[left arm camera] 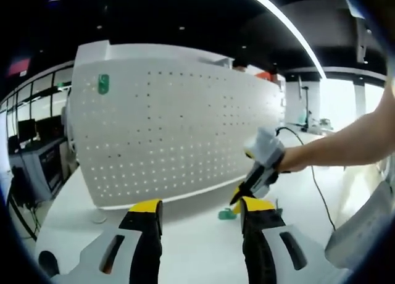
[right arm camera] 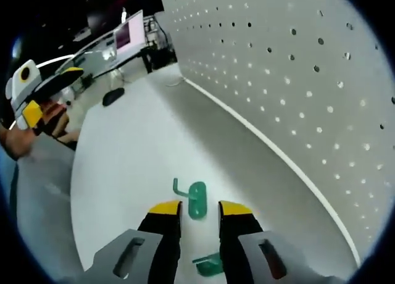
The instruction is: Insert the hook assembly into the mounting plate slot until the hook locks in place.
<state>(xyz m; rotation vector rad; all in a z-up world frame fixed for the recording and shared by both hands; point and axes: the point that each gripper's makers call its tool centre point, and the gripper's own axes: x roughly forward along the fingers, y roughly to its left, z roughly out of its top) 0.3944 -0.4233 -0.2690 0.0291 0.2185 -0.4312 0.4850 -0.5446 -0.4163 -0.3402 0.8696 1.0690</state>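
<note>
Reaching for the hook: miss-grip and slot-misalignment risks

Left gripper view: left gripper [left arm camera: 200, 213] hovers over the white table [left arm camera: 197, 259], jaws wide, nothing between them. White pegboard [left arm camera: 179, 123] stands upright beyond, with one green hook [left arm camera: 103, 83] already mounted near its upper left. Right gripper [left arm camera: 258, 176] comes in from the right, tips down at the table; a green hook piece [left arm camera: 226, 215] lies just beside its tips. Jaw state of the right one can't be told from this angle.

Right gripper view: right gripper [right arm camera: 200, 211] points down at the table, jaws parted narrowly and holding nothing. A green hook assembly [right arm camera: 192, 199] lies flat on the table just ahead, between the tips' line. A second green piece [right arm camera: 208, 265] sits lower, between the jaws near their base. Pegboard runs along the right. Left gripper [right arm camera: 46, 89] shows far left, well apart.

Risks, as judgement: the hook lies flat and looks thin, so closing jaws may push it along the smooth table or pinch only an edge, leaving it twisted. A skewed grip would make the pegs miss the pegboard holes. Two green pieces close together could mean grabbing the wrong one. Pushing the board hard may tip it, and the idle left gripper isn't bracing it.
</note>
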